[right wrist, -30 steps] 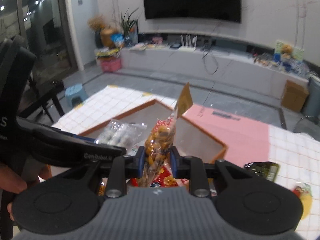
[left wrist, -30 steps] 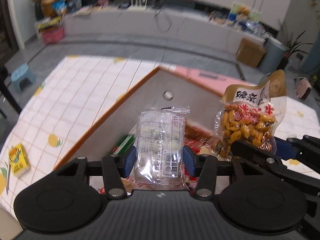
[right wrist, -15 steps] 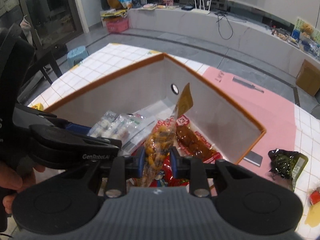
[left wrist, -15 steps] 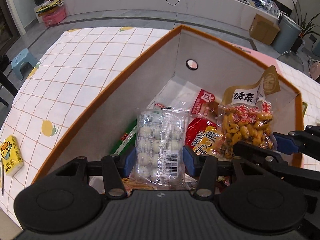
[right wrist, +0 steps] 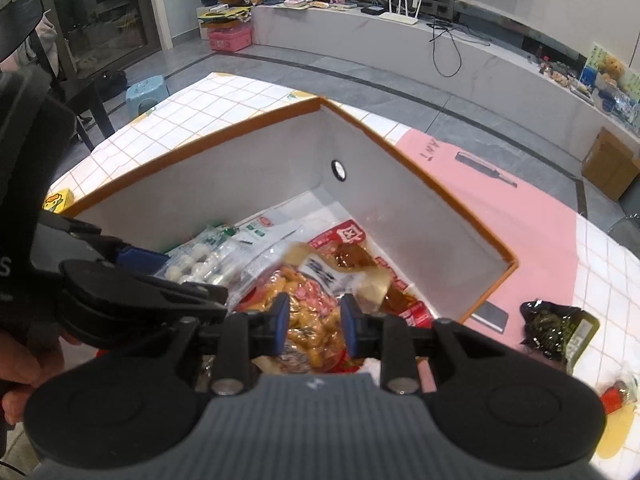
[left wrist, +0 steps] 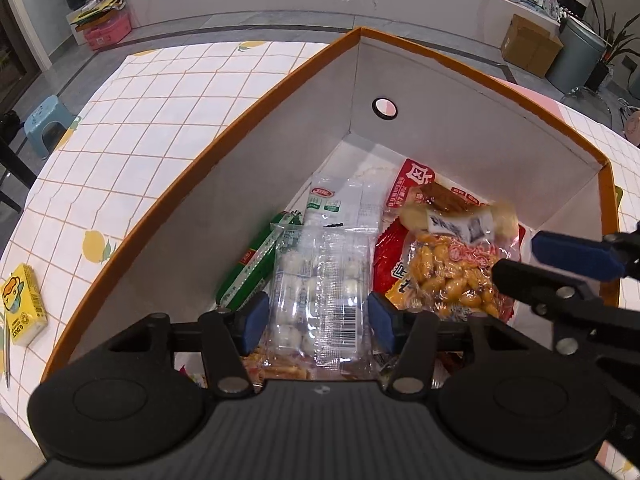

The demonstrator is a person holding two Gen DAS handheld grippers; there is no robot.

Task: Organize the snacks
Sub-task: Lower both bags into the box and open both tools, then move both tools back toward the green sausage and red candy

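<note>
Inside the orange-rimmed box (left wrist: 256, 108), both grippers hang low over the snack pile: the left gripper (left wrist: 318, 318) has its fingers spread a little, with the clear packet (left wrist: 320, 292) of white balls lying between the blue pads, and whether they touch it cannot be told. Beside it, toward the box's right wall, the right gripper (right wrist: 314, 326) has its fingers parted around the peanut bag (right wrist: 310, 300), which lies slumped on red packets (left wrist: 412, 188). Outside the box, a yellow carton (left wrist: 24, 310) sits near the tabletop's left edge.
</note>
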